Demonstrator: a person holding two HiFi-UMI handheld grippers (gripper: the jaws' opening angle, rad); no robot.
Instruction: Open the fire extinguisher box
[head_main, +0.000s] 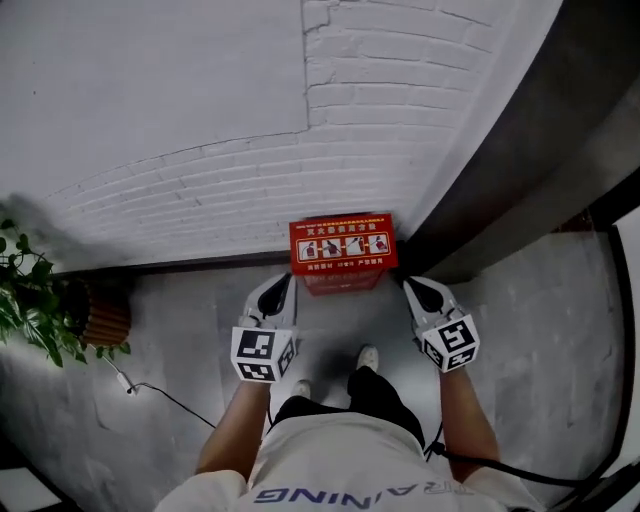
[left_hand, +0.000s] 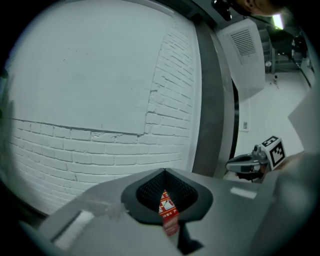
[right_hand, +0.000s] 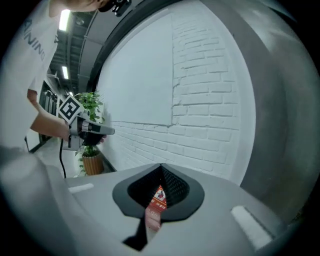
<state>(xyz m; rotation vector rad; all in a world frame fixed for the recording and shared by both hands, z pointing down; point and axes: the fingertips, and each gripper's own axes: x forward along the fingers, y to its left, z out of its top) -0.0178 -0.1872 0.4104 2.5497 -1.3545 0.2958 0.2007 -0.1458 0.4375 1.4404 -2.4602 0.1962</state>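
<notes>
The red fire extinguisher box (head_main: 343, 250) stands on the grey floor against the white brick wall (head_main: 200, 120), lid down, with white pictograms on top. My left gripper (head_main: 277, 293) hovers just off its left front corner and my right gripper (head_main: 419, 292) just off its right side; neither touches it. Both are shut and hold nothing. In the left gripper view the jaws (left_hand: 165, 172) meet, and a sliver of the red box (left_hand: 167, 210) shows through the slit. The right gripper view shows the same: shut jaws (right_hand: 161, 167), red box (right_hand: 156, 202) behind.
A potted plant (head_main: 35, 300) in a ribbed brown pot (head_main: 102, 316) stands at the left by the wall. A thin cable (head_main: 160, 390) runs across the floor. A dark pillar (head_main: 520, 140) rises right of the box. The person's shoes (head_main: 367, 356) are close before it.
</notes>
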